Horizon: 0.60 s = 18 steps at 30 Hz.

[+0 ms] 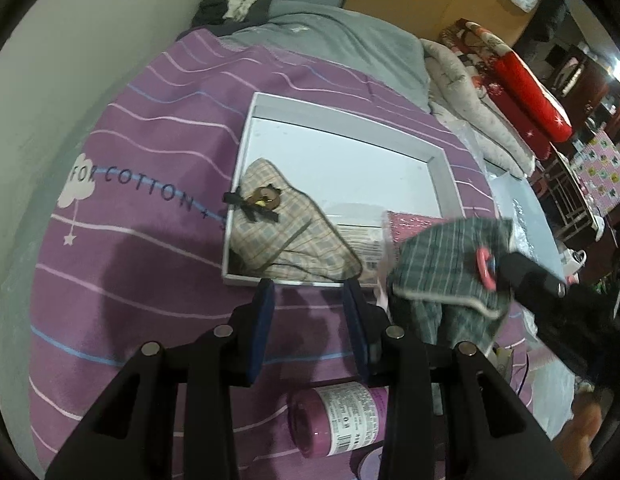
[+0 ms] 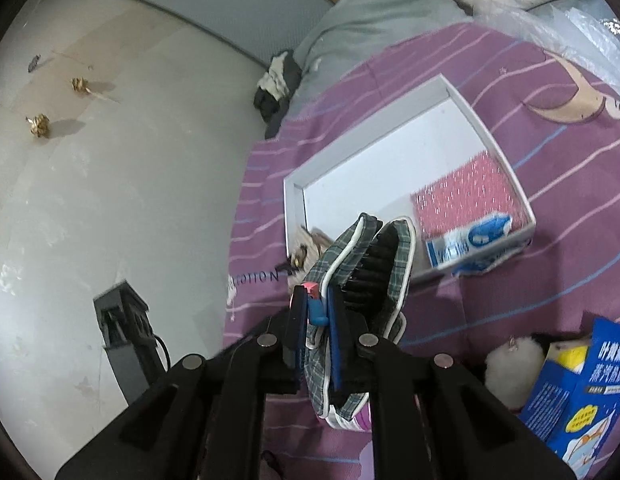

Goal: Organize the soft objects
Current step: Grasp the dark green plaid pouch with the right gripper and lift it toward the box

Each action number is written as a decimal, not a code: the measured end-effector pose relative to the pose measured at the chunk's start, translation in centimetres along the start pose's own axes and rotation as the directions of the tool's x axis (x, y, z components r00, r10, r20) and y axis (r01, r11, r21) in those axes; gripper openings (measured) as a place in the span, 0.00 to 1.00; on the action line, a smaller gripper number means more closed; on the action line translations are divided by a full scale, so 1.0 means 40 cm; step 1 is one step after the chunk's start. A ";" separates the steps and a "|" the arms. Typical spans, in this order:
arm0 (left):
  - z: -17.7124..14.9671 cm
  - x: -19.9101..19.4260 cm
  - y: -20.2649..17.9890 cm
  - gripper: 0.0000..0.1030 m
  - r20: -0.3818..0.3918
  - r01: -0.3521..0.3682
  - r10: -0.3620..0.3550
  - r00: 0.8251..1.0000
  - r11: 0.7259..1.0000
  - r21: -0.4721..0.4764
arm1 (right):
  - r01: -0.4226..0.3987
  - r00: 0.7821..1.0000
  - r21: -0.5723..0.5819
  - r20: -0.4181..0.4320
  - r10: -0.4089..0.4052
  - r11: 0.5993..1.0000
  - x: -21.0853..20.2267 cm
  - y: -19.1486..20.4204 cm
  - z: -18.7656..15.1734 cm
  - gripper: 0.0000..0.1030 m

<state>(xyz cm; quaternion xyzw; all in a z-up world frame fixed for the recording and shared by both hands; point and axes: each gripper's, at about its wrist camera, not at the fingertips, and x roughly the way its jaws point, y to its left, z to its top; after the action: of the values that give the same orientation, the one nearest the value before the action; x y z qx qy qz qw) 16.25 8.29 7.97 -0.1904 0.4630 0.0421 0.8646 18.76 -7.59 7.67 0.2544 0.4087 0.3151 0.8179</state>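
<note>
1. The right gripper (image 2: 315,312) is closed tight on the green plaid slipper (image 2: 366,272), its pads pinching the slipper's edge together with a small pink-and-blue piece.
2. The slipper hangs in the air off the right gripper, above the purple sheet (image 2: 550,208), at the near edge of the white box (image 2: 294,200). In the left view the same slipper (image 1: 442,272) sits at the box's near right corner, held up by the right gripper (image 1: 510,270).
3. The left gripper (image 1: 310,292) is wide open and holds nothing. It hovers over the sheet (image 1: 150,272), just short of the box's (image 1: 446,184) near wall.
4. Inside the box, a beige plaid slipper (image 1: 286,232) with a bear charm and black bow lies in the near left corner.
5. A pink dotted packet (image 2: 466,196) lies in the box's right part, with a blue-and-white pack (image 2: 470,244) leaning over the rim beside it.
6. A pink bottle (image 1: 338,420) lies on its side on the sheet beneath the left gripper.
7. A blue carton (image 2: 582,396) stands at the right edge of the right view, beside a white fluffy thing (image 2: 510,368).
</note>
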 end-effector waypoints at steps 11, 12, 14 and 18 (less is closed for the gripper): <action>0.049 0.036 0.002 0.36 -0.002 0.086 -0.086 0.996 0.996 -0.001 | 0.051 0.999 0.038 0.007 -0.051 0.998 0.035 -0.028 0.097 0.08; 0.054 0.037 0.006 0.36 0.000 0.091 -0.091 0.996 0.996 0.001 | 0.051 0.999 0.046 0.004 -0.051 0.998 0.041 -0.030 0.110 0.08; 0.062 0.039 0.024 0.36 0.007 0.089 -0.089 0.996 0.996 0.008 | 0.058 0.998 0.051 0.004 -0.058 0.997 0.042 -0.030 0.131 0.08; 0.070 0.044 0.073 0.36 0.015 0.071 -0.071 0.997 0.997 -0.024 | 0.070 0.997 0.055 0.007 -0.071 0.996 0.056 -0.017 0.172 0.08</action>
<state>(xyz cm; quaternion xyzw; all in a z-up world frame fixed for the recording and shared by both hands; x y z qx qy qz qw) 18.71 11.83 7.07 -0.2172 0.4494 0.0184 0.8663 25.72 -7.50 9.77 0.2636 0.4224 0.2736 0.8229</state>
